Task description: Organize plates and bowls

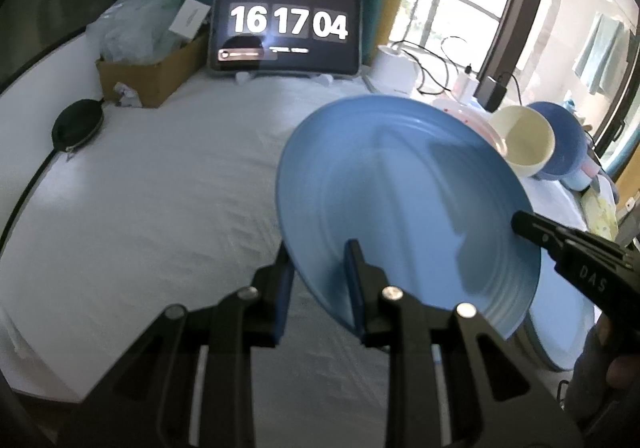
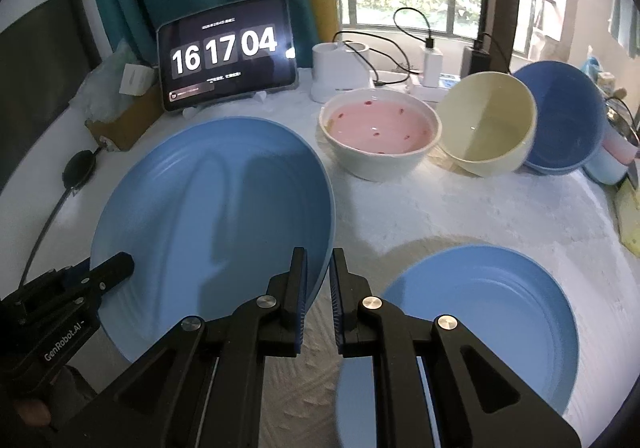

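**Right wrist view: one plate, two grips, tilt risk**

Both grippers pinch the raised blue plate [image 2: 212, 208]: the right gripper [image 2: 318, 268] nearly closed on its near rim, the left gripper [image 1: 320, 264] clamped on the opposite edge. It hangs tilted above the white cloth [image 2: 440, 208], beside a second blue plate [image 2: 480, 308] lying flat. Uneven pulling could likely twist it free. Behind, the pink-lined bowl [image 2: 380, 132] looks empty bar red specks; the cream bowl [image 2: 488, 124] and dark blue bowl [image 2: 564, 120] lean tipped, empty
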Demonstrator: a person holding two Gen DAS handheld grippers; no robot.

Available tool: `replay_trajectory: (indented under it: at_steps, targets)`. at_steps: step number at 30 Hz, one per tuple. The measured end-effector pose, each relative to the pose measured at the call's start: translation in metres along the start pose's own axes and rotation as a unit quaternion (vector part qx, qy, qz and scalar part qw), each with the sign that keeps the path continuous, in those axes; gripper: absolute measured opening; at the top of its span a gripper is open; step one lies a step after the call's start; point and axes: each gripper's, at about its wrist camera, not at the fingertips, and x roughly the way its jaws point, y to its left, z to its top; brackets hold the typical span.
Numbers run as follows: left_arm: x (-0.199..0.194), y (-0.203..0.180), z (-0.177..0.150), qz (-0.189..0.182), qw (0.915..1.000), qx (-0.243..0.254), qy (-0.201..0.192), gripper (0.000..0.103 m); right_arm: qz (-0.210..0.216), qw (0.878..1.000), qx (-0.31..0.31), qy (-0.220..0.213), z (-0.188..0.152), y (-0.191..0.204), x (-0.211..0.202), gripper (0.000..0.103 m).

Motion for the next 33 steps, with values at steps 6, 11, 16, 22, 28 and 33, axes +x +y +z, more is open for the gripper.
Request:
replay_trajectory:
  at_steps: [6,11,16,22,28,33]
  targets:
    - [-0.003,-0.02,-0.005,-0.008,0.9998,0.017,0.004,0.025,-0.006,1.0,0.016,-0.005,-0.01,-0.018,-0.012,0.012]
    - [-0.006,-0.039,-0.01,-0.014,0.9993,0.035,0.007,0.026,-0.011,0.999,0.032,-0.008,-0.019,-0.035,-0.021,0.012]
    - [-0.008,-0.061,-0.016,-0.02,0.9984,0.052,0.01,0.026,-0.017,0.999,0.047,-0.013,-0.028,-0.055,-0.03,0.012]
    - [-0.007,-0.087,-0.024,-0.026,0.997,0.07,0.022,0.026,-0.023,0.998,0.063,-0.014,-0.043,-0.078,-0.041,0.012]
    - [-0.007,-0.11,-0.032,-0.031,0.9952,0.088,0.029,0.027,-0.03,0.996,0.08,-0.013,-0.056,-0.1,-0.049,0.012]
    - [-0.005,-0.128,-0.037,-0.035,0.9932,0.105,0.035,0.027,-0.036,0.995,0.093,-0.013,-0.064,-0.116,-0.054,0.012]
